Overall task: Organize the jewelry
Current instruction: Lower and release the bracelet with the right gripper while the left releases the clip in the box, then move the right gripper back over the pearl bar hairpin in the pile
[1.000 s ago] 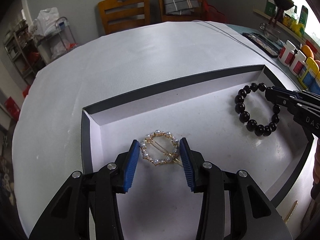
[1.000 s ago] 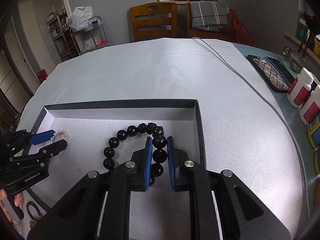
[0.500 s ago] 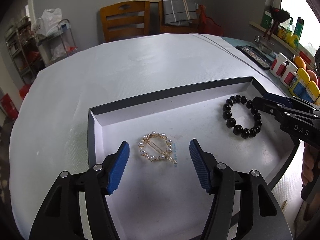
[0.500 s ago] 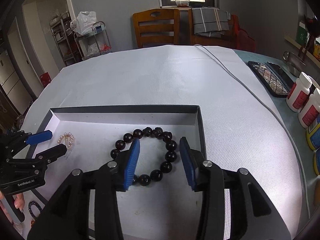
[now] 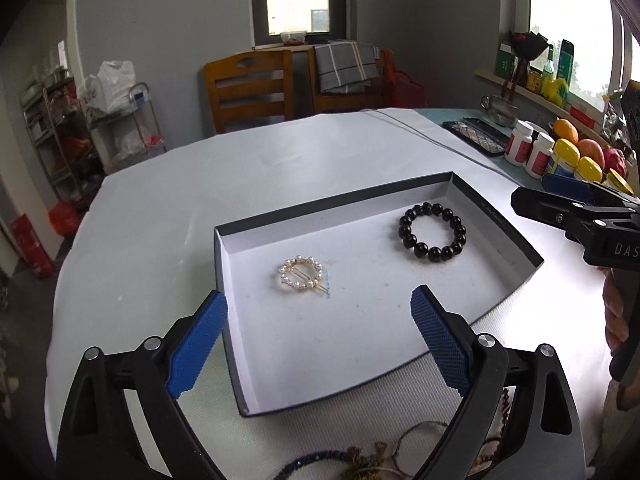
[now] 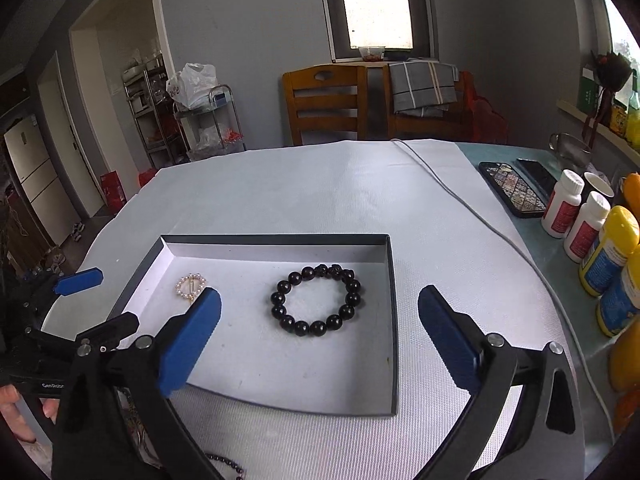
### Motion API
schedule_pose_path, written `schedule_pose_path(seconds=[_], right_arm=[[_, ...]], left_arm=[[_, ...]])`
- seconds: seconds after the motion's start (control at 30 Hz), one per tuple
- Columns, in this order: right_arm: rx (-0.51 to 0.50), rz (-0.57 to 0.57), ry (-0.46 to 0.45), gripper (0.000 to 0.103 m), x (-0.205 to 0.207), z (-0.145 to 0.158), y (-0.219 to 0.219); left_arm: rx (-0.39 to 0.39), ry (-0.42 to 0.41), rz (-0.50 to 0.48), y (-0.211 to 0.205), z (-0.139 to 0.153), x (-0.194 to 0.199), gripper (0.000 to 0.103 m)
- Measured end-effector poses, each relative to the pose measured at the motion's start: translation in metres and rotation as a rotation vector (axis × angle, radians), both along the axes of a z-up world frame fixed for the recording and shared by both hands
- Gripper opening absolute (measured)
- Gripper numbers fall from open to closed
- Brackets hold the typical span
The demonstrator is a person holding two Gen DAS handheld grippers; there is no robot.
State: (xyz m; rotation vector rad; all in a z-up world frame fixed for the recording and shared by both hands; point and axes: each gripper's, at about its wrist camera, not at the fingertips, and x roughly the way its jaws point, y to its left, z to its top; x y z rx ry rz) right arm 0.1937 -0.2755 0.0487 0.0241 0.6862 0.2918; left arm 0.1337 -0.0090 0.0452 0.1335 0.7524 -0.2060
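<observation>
Just ahead of the spread right hand-held gripper [image 6: 319, 322], black bead bracelet [image 6: 316, 300] inside the tray [image 6: 394, 312].

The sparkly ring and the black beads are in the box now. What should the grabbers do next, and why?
Probably reach back for another piece. The pearl hair clip and black bead bracelet lie loose in the box, both the left gripper and right gripper are open and empty, and more loose jewelry waits nearer, outside the box.

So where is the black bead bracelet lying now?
The black bead bracelet lies flat inside the shallow box, right of the pearl hair clip, near the box's right wall.
</observation>
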Motion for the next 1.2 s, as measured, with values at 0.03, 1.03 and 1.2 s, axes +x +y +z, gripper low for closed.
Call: schedule_pose_path(seconds=[0.03,1.03,1.2], right_arm=[[-0.002,0.001,-0.006,0.097,-0.006,0.002,-0.001],[-0.136,0.138,0.027,0.097,-0.135,-0.048,-0.005],[-0.157,0.153,0.049,0.097,-0.14,-0.059,-0.003]], left_arm=[[0.006,-0.007,-0.003,0.0,0.002,-0.005,0.096],[0.002,-0.009,0.01,0.049,-0.023,-0.113,0.098],[0.02,0.004,0.008,0.046,-0.032,-0.116,0.098]])
